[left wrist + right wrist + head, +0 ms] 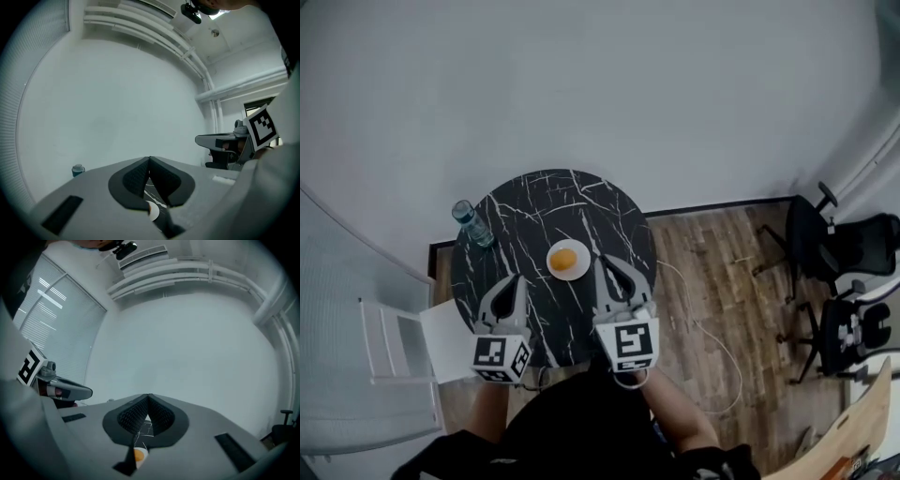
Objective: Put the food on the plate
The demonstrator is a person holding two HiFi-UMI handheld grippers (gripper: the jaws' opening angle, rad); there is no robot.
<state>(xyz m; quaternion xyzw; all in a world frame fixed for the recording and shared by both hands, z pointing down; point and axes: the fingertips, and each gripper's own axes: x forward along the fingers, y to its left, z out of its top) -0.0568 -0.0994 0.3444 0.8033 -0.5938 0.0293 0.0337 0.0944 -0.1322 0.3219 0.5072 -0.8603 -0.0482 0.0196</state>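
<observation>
An orange piece of food (563, 259) lies on a small white plate (578, 270) in the middle of a round black marble table (534, 211). My left gripper (512, 281) hovers at the table's near left edge, jaws closed tip to tip with nothing in them. My right gripper (607, 266) sits just right of the plate, also shut and empty. Through the gap under the right jaws, the food (138, 455) and plate show. A sliver of the plate (153, 212) shows below the left jaws.
A water bottle (472, 223) stands at the table's far left edge. A white chair (403, 349) is at the near left. Black office chairs (836, 246) stand at the right on the wood floor, where a white cable (705, 330) trails.
</observation>
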